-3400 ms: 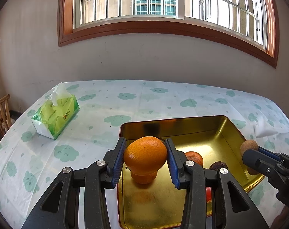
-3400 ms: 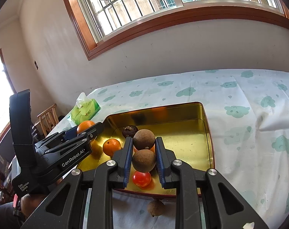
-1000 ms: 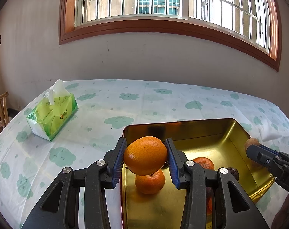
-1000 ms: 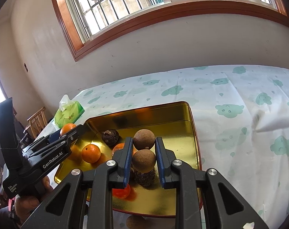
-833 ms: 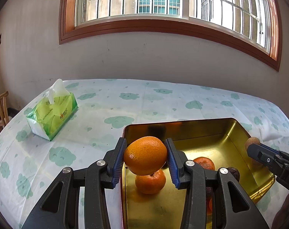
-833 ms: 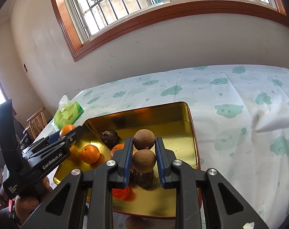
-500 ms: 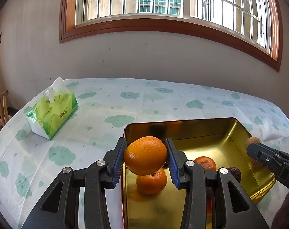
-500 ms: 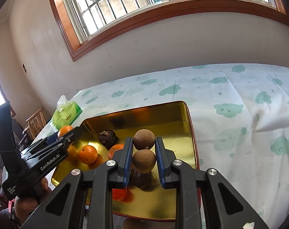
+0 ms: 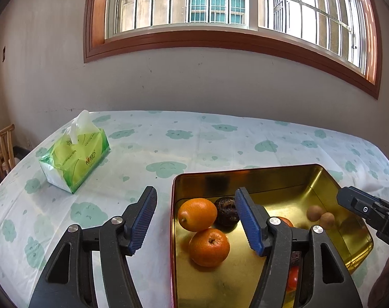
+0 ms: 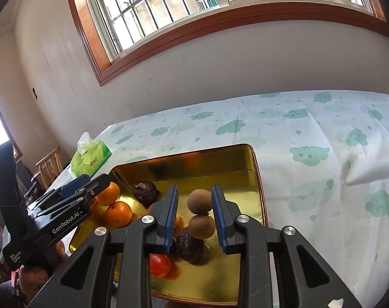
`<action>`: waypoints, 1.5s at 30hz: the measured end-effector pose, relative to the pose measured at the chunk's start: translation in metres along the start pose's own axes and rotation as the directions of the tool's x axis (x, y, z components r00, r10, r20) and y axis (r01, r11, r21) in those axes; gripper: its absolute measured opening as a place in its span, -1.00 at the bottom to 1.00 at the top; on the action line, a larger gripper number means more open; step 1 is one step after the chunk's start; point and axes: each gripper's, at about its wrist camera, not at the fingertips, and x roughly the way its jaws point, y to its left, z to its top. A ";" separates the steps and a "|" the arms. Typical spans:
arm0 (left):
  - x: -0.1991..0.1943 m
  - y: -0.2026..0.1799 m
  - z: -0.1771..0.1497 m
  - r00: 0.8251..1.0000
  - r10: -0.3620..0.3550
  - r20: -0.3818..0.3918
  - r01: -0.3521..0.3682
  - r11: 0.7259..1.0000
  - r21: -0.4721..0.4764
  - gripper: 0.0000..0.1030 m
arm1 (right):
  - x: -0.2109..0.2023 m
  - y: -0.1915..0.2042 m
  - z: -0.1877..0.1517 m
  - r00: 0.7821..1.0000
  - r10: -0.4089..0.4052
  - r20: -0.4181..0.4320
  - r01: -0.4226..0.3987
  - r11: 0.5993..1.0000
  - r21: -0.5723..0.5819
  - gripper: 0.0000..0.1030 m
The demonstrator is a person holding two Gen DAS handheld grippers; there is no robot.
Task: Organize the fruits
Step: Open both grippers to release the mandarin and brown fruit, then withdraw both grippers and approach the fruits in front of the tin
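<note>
My left tongs (image 9: 195, 220) stand wide apart, jaws just opened, nothing pressed between the blue pads; the big orange (image 9: 197, 214) lies below them in the gold tin (image 9: 245, 177), at lower centre of the left wrist view, touching a second orange (image 9: 209, 247) nearer me and a dark wrinkled fruit (image 9: 226, 211) to its right. My right tongs (image 10: 194, 219) have also just parted; a brown round fruit (image 10: 201, 226) sits between the pads, a gap showing on each side, with another brown one (image 10: 200, 201) just beyond it. Whether the near one rests on the dark fruit (image 10: 190, 247) under it I cannot tell. A red fruit (image 10: 159, 265) lies at lower centre-left of the right wrist view. The tin sits on the tabletop (image 9: 220, 141), covered in a cloud-print cloth. A green tissue pack (image 9: 75, 157) stands well apart, at centre left of the left wrist view.
</note>
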 end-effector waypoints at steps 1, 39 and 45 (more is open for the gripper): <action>-0.003 0.001 0.001 1.000 -0.001 0.009 0.001 1.000 0.000 0.30 | -0.003 0.001 0.001 1.000 0.000 0.009 0.000 1.000 -0.003 -0.29; -0.090 0.004 -0.075 0.955 -0.219 -0.202 0.206 0.975 -0.084 0.64 | -0.054 -0.010 -0.092 0.968 -0.019 -0.250 0.032 0.998 0.048 -0.56; -0.067 -0.028 -0.076 0.958 -0.130 -0.256 0.129 0.991 -0.023 0.32 | -0.058 -0.024 -0.093 0.970 0.000 -0.242 0.023 0.996 0.092 -0.56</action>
